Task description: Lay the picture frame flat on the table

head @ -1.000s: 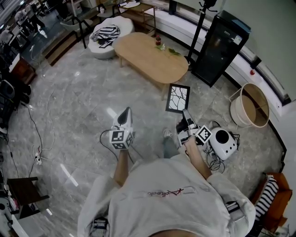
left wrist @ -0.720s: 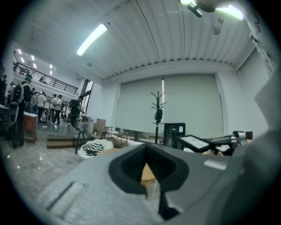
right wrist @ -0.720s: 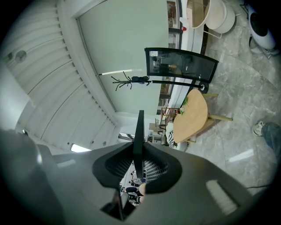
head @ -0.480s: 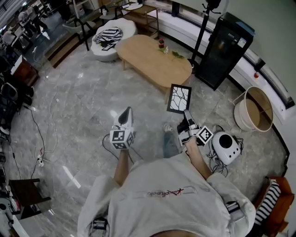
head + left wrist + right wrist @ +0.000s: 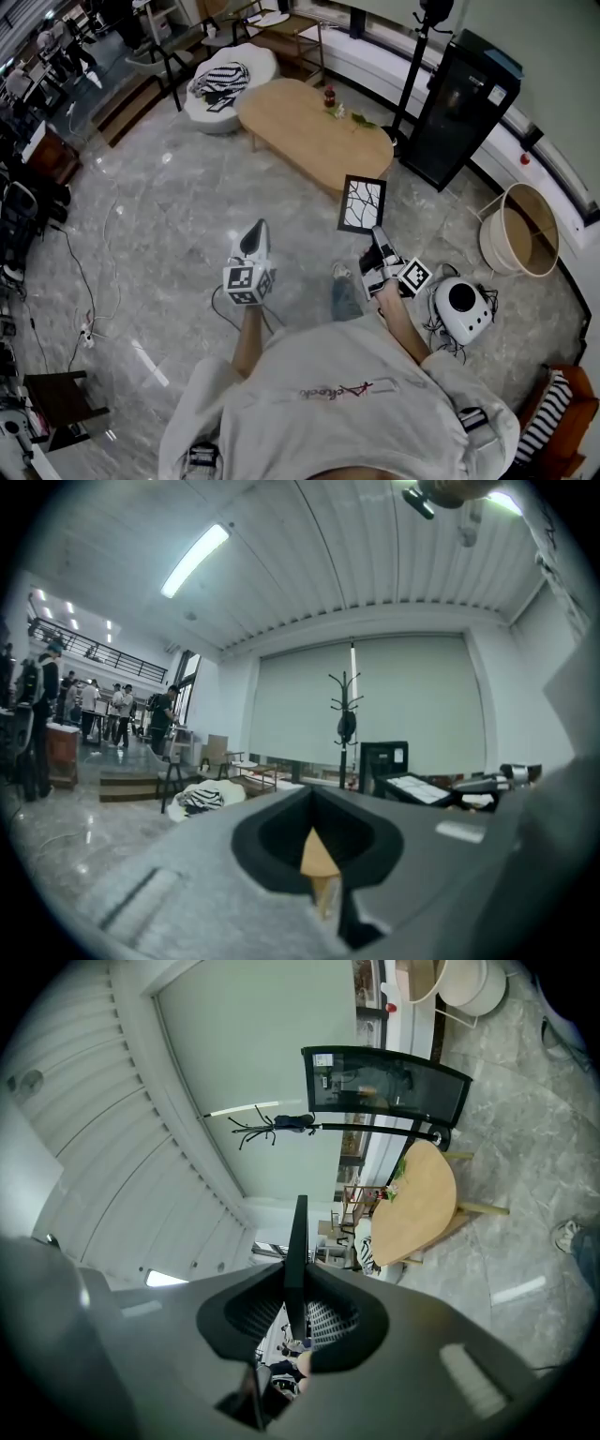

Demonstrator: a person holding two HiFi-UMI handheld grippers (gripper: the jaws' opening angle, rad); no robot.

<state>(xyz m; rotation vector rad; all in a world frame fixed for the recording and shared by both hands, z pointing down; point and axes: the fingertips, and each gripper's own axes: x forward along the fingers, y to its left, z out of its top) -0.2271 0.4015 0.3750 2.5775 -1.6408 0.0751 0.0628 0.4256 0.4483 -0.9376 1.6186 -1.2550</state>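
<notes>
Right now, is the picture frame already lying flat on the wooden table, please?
No, the right tongs hold the picture frame in the air over the floor, short of the wooden table.

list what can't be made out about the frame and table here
- Picture frame: edge-on in the right gripper view, face hidden; right hand-held gripper covers its lower edge.
- Small items on the table: too small in the head view to name.
- Table in the left gripper view: mostly blocked by the left hand-held gripper.
</notes>
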